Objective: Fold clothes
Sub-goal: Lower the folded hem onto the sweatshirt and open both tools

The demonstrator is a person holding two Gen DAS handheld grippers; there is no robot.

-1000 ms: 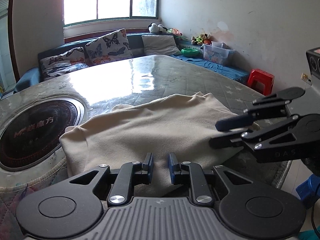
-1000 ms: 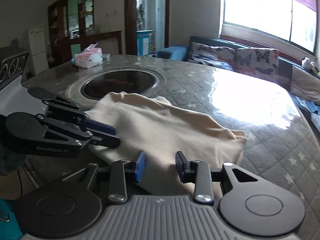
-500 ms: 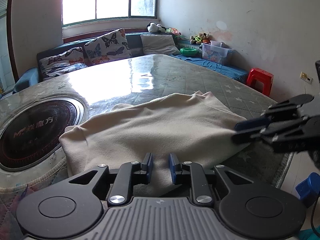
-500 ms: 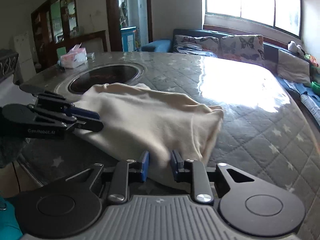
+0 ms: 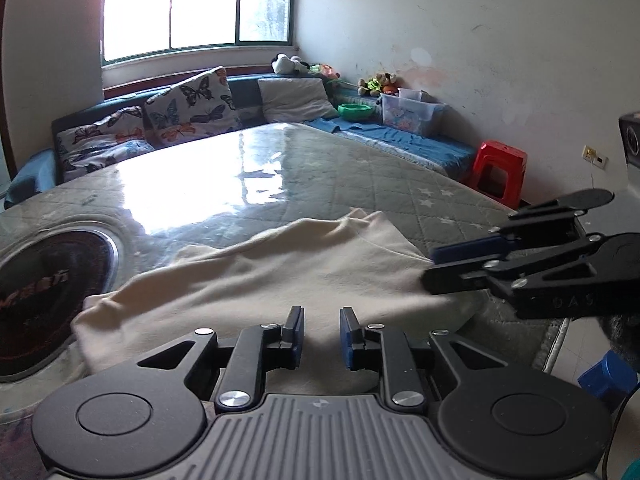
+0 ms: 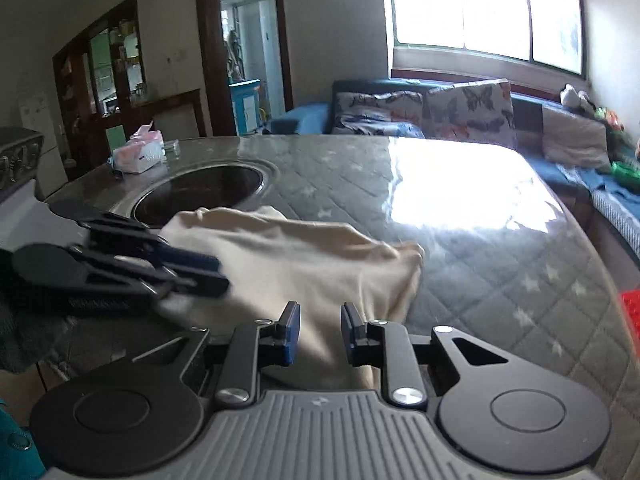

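**Both grippers hold the near edge of the cream garment**

You have the cream garment (image 5: 280,276) spread on the quilted grey table (image 5: 360,184), near the close edge. At its far left is the round dark cooktop (image 5: 44,300) set into the table top.

Your left gripper (image 5: 320,334) has its jaws nearly closed, with only a narrow gap, and the near edge of the garment runs into this gap. In the right wrist view the same gripper (image 6: 218,276) pinches the cloth at its tips, so it has hold of the fabric.

Your right gripper (image 6: 319,332) is also nearly closed, and a fold of the garment (image 6: 304,264) hangs between its blue pads (image 6: 291,330). In the left wrist view this gripper (image 5: 434,268) comes in from the right and bites the right corner of the cloth, which rises a little off the table there.

A tissue pack (image 6: 138,156) lies at the far left side of the table, well apart from the garment.
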